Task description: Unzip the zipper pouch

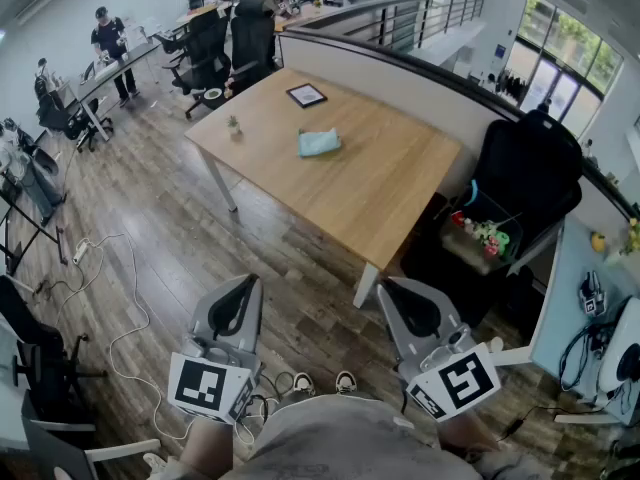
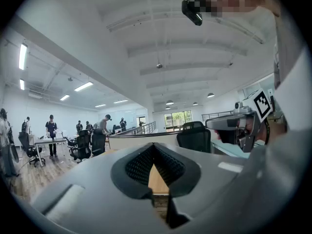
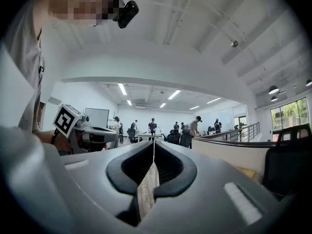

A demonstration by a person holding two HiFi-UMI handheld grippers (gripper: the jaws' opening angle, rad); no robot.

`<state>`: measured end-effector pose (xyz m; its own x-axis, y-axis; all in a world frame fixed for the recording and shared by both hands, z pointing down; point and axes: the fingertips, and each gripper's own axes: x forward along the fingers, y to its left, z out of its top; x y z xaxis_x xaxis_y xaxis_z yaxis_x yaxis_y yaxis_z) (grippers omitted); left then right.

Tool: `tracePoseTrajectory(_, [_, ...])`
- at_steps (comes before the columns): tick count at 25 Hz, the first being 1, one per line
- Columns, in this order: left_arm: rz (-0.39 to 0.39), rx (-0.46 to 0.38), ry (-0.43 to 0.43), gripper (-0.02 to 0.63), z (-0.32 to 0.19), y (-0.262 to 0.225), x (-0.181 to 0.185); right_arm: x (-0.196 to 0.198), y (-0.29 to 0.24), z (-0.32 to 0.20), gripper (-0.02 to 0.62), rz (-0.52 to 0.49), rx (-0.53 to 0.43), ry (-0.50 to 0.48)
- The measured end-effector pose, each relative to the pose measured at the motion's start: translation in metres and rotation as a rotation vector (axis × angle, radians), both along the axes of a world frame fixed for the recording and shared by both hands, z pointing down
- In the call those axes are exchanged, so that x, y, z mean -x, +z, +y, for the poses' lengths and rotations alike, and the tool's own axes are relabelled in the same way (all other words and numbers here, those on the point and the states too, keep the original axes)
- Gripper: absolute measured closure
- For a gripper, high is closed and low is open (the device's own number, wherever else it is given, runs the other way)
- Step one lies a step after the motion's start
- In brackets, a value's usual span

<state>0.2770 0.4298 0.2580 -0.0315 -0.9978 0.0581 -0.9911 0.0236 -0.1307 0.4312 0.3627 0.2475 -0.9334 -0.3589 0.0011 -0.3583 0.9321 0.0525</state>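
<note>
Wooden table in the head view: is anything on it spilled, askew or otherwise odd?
Nothing stands out. On the table, the teal pouch lies flat near the middle, a dark framed item lies beyond it, and a small plant stands upright.

"Where's the light-blue fabric zipper pouch (image 1: 319, 143)?"

"On the long light-wood desk (image 1: 400, 203), about mid-width, toward the far end."

"Anything near it?"

"A small black-framed square plaque (image 1: 306, 95) lies beyond it, near the far corner. A tiny potted plant (image 1: 233, 124) stands to its left, by the desk's left edge. All three sit apart."

"And around the desk?"

"A low pale partition wall (image 1: 400, 63) runs behind its right side, and a black office chair (image 1: 530, 168) stands off the right corner, before that wall."

"The tools?"

"The grey left gripper (image 1: 246, 282) and grey right gripper (image 1: 396, 286) sit side by side over the plank floor (image 1: 150, 228), nearer than the desk and well apart from the pouch."
</note>
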Motion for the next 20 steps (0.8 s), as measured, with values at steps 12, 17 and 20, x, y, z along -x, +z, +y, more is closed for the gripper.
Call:
tracePoseTrajectory(12, [0.022, 0.008, -0.039, 0.607, -0.022, 0.009, -0.023, -0.024, 0.014, -0.031, 0.580, 0.034, -0.009, -0.015])
tracePoseTrajectory(17, [0.041, 0.009, -0.080, 0.607, -0.024, 0.014, -0.023, -0.034, 0.014, -0.050, 0.578, 0.018, -0.021, 0.012])
tracePoseTrajectory(20, [0.040, 0.023, -0.146, 0.533, -0.023, 0.013, -0.004, -0.042, 0.006, -0.063, 0.459, -0.025, -0.031, 0.075])
